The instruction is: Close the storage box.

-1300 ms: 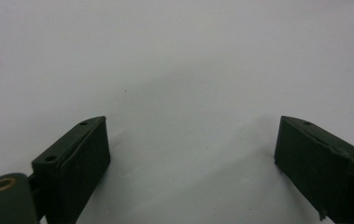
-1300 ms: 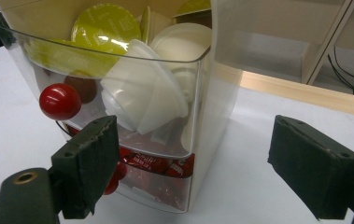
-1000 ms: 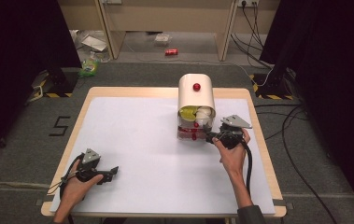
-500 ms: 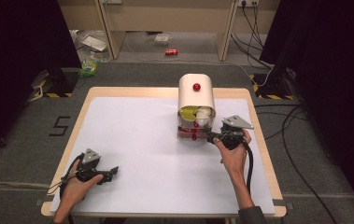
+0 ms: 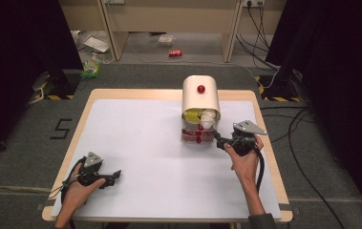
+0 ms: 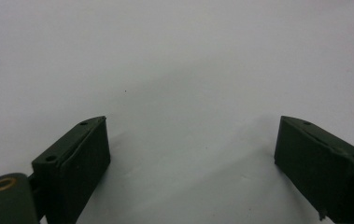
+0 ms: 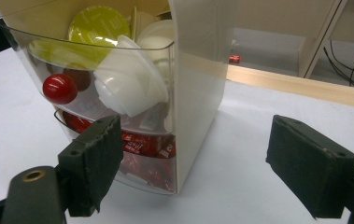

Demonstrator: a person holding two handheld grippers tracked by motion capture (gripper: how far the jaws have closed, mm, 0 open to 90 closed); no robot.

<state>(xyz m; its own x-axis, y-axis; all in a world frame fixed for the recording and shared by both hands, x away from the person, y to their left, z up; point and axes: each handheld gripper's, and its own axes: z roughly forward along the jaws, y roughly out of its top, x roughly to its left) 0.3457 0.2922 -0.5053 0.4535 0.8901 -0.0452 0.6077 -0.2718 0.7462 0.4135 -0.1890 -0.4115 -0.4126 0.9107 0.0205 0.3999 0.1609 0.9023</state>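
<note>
The right gripper [image 7: 191,163] is standing wide with nothing between its pads — its jaws have just been widening again — at the dispenser's [image 5: 200,109] lower right corner, centre-right of the high view. The red knob [image 7: 59,88] of the clear drawer [image 7: 86,56] is sitting up left; a crooked close could be shoving the light box or spilling capsules [image 7: 130,79]. The left gripper [image 6: 191,163] is idling open over the bare table [image 5: 135,138], lower left.

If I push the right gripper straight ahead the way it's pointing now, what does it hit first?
Most likely the right gripper, jaws open, meets the front right corner of the cream box with clear drawers, which holds white and green capsules. Depth is unclear.
</note>
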